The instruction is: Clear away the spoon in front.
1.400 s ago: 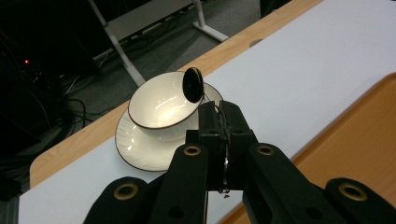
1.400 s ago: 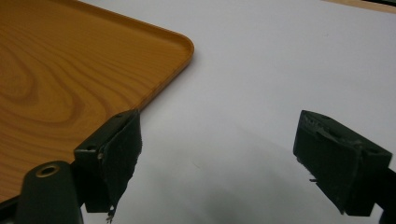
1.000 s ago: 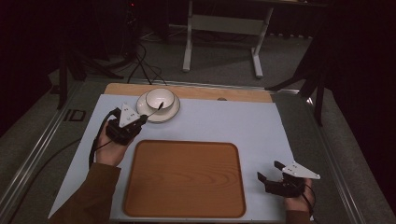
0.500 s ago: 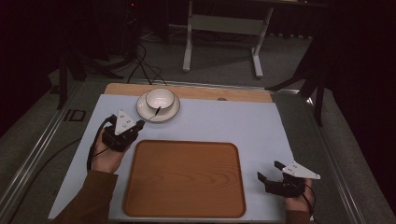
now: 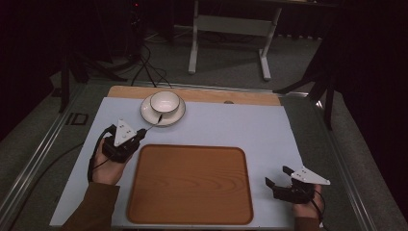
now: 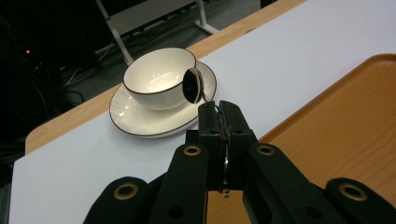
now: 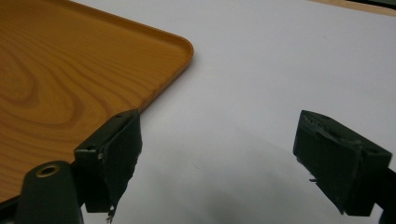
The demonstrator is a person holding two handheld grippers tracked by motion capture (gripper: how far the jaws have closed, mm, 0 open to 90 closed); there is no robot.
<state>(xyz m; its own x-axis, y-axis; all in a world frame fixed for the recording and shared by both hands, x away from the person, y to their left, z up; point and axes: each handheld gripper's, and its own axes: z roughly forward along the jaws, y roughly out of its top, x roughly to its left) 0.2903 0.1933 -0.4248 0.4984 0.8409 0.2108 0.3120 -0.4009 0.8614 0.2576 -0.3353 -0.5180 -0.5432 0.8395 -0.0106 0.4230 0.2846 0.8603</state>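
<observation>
Pinching a spoon (image 6: pixel 193 86) by the very end of its thin handle, the left gripper (image 5: pixel 137 136) has its 2 jaws pressed together on the metal, so the dark spoon head hangs free in front of the bowl (image 6: pixel 159 77), which sits on a saucer (image 6: pixel 140 122) at the table's far edge. That grip probably leaves the head clear to set down. The wooden tray (image 5: pixel 190 183) lies just beside the gripper, likely the spoon's destination. The right gripper (image 5: pixel 278 176) rests apart near the tray's right edge on the white table (image 5: pixel 260 127), jaws spread wide and empty, seemingly waiting.
</observation>
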